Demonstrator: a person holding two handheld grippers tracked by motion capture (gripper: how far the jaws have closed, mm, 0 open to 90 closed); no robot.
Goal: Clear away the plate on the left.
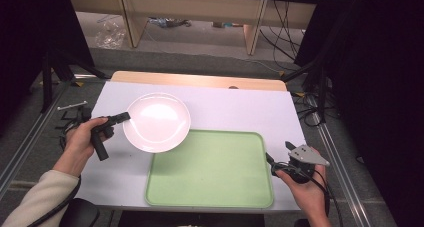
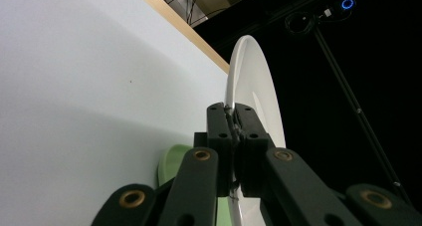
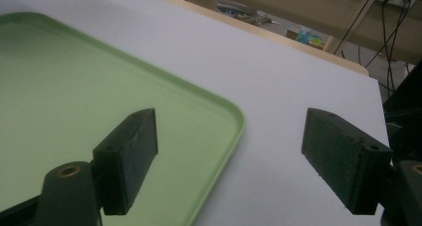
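Nearest, beside the tray's [image 1: 210,169] right edge, the right gripper [image 1: 280,159] is kept spread and empty, ready to help. Beyond the tray's far left corner, the plate [image 1: 156,122] is held clear of the table, its rim clamped by the left gripper [image 1: 124,117], probably for setting onto the tray.

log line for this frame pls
left tool: shut on white plate rim, plate lifted | right tool: open, over green tray corner | tray: bare

White table cover [image 1: 235,112] w/ green tray [image 1: 210,169]; wooden desk [image 1: 195,9] & cables [image 1: 290,34] behind.
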